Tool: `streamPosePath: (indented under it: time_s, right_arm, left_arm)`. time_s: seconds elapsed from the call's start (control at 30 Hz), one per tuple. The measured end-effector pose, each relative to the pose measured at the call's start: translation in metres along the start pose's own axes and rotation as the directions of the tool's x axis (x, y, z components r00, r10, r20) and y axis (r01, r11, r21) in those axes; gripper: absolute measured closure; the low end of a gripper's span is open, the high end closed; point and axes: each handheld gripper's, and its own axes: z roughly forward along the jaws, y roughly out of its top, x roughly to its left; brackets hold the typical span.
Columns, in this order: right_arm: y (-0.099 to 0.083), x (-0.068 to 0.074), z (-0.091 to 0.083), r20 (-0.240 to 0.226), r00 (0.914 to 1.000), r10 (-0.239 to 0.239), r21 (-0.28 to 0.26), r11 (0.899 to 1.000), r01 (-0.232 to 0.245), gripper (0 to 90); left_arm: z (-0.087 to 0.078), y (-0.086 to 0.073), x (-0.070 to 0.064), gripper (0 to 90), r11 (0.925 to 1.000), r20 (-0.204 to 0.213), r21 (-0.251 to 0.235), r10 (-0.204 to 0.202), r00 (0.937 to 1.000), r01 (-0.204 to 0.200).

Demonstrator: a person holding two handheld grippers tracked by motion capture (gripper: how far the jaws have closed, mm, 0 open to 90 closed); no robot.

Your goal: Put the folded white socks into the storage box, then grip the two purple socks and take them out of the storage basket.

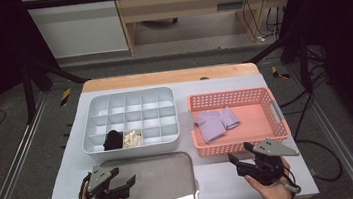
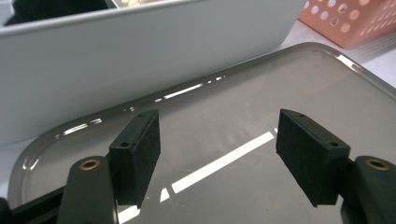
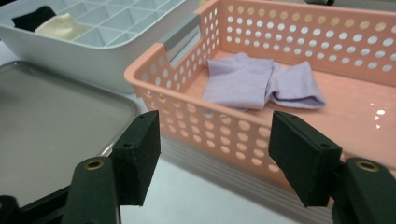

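My left gripper [image 1: 125,176] is open and empty, low over the left part of a bare steel tray [image 1: 166,181]; in the left gripper view its jaws stand wide apart [image 2: 217,149] above the tray [image 2: 280,93]. My right gripper [image 1: 239,151] is open too, just short of the near wall of a pink perforated basket [image 1: 242,145]. From the right gripper view [image 3: 215,149], that basket [image 3: 210,126] holds folded lavender socks [image 3: 252,81], also seen from above [image 1: 216,121].
A white divided organizer [image 1: 129,100] stands behind the tray, with a black sock [image 1: 113,140] and a cream sock [image 1: 132,138] in two front compartments. Its near wall [image 2: 140,51] rises close ahead of the left gripper. Bare tabletop [image 1: 219,180] lies between tray and right gripper.
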Motion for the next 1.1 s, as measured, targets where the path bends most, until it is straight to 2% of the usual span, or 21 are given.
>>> streamPosePath:
  time_s: [0.27, 0.43, 0.53, 0.6, 0.9, 1.1]
  right_arm:
    - [0.017, -0.004, 0.007, -0.003, 0.9999, 0.016, -0.016, 1.0, -0.016, 36.4]
    - [0.027, -0.006, 0.012, -0.002, 0.9999, 0.011, -0.022, 1.0, -0.011, 36.8]
    - [0.035, -0.008, 0.016, -0.01, 0.9998, 0.015, -0.031, 0.999, -0.016, 36.8]
    - [0.04, -0.009, 0.018, -0.006, 0.9999, 0.013, -0.035, 0.999, -0.013, 36.7]
    - [0.061, -0.016, 0.034, 0.0, 0.9997, 0.023, -0.026, 0.999, -0.023, 37.1]
    - [0.072, -0.023, 0.048, 0.015, 0.9997, 0.021, -0.019, 1.0, -0.02, 37.8]
  left_arm:
    - [-0.001, -0.001, 0.004, 29.2, 0.9999, -0.022, -0.002, -0.016, 0.9996, 0.016]
    - [0.0, -0.001, 0.006, 33.9, 0.9997, -0.039, 0.015, -0.02, 0.999, 0.021]
    - [0.0, -0.001, 0.006, 34.1, 1.0, -0.059, 0.001, -0.004, 0.9983, 0.005]
    - [-0.001, -0.001, 0.006, 34.0, 0.9997, -0.055, -0.024, 0.001, 0.9985, -0.003]
    - [0.0, -0.002, 0.012, 32.2, 0.9992, -0.057, -0.006, -0.039, 0.9976, 0.039]
    - [0.0, -0.002, 0.013, 33.0, 0.9982, -0.04, 0.015, -0.057, 0.9976, 0.058]
